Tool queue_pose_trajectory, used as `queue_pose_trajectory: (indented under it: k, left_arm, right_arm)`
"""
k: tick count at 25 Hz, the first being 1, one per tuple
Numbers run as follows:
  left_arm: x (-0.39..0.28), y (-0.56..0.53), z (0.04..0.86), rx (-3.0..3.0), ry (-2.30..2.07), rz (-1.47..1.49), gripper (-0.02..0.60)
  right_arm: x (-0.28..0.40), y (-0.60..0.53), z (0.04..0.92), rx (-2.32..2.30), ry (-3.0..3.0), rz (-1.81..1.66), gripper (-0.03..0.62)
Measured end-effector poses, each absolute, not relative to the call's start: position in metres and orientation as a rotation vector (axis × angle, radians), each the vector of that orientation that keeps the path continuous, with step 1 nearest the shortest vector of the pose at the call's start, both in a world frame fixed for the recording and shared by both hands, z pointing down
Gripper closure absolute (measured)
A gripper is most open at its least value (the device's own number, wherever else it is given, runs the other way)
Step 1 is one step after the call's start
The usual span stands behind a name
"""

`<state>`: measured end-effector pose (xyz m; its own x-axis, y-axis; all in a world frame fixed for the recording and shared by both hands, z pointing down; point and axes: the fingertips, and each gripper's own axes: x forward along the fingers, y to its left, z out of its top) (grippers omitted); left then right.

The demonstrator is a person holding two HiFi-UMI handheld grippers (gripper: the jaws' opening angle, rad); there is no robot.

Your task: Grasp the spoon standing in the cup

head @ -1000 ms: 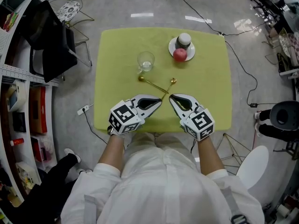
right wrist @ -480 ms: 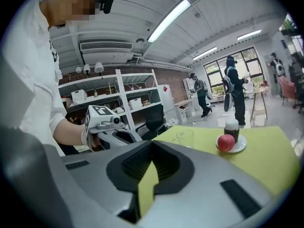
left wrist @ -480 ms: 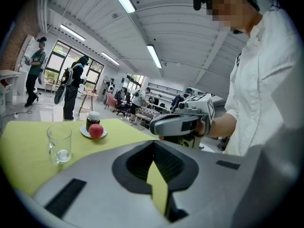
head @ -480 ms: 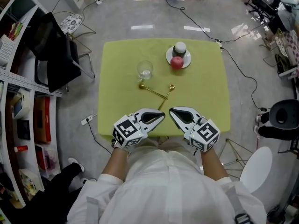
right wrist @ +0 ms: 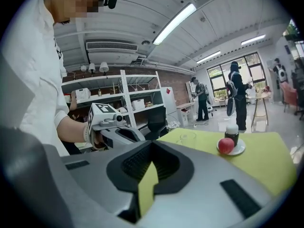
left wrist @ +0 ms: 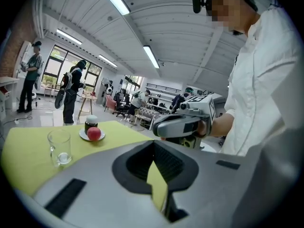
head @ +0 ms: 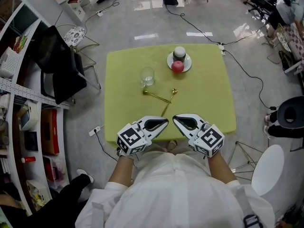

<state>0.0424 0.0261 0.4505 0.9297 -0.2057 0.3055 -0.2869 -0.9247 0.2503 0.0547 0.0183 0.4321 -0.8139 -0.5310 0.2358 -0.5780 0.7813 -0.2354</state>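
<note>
Left tool (head: 164,122) and right tool (head: 175,118) shut, empty, at the bench's (head: 209,99) near edge; glass (head: 147,76) empty; plate (head: 186,66) holds apple (head: 177,66), jar (head: 179,53); two spoons (head: 157,97) lie flat, crossed, beside the glass.

White shirt (head: 176,194); grey left claw (head: 166,121), right claw (head: 174,117)

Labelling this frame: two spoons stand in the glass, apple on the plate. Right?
Not quite. The two spoons are not in the glass; they lie on the table just in front of it, meeting at their handles, as the head view shows. The apple is on the plate.
</note>
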Motion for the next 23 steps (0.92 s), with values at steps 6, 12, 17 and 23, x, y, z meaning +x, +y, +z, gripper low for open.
queue_pose_trajectory:
  k: [6, 12, 17, 23]
  left_arm:
    - [0.041, 0.028, 0.448, 2.817, -0.373, 0.423, 0.578]
    - [0.035, 0.030, 0.445, 2.826, -0.386, 0.444, 0.578]
    - [0.030, 0.032, 0.446, 2.821, -0.388, 0.454, 0.578]
    - [0.030, 0.029, 0.449, 2.819, -0.376, 0.456, 0.578]
  right_arm:
    - [0.053, 0.018, 0.429, 0.883, -2.839, 0.435, 0.591]
    - [0.054, 0.017, 0.426, 0.891, -2.849, 0.414, 0.591]
    - [0.052, 0.019, 0.429, 0.891, -2.840, 0.424, 0.591]
    - [0.054, 0.015, 0.432, 0.896, -2.830, 0.431, 0.591]
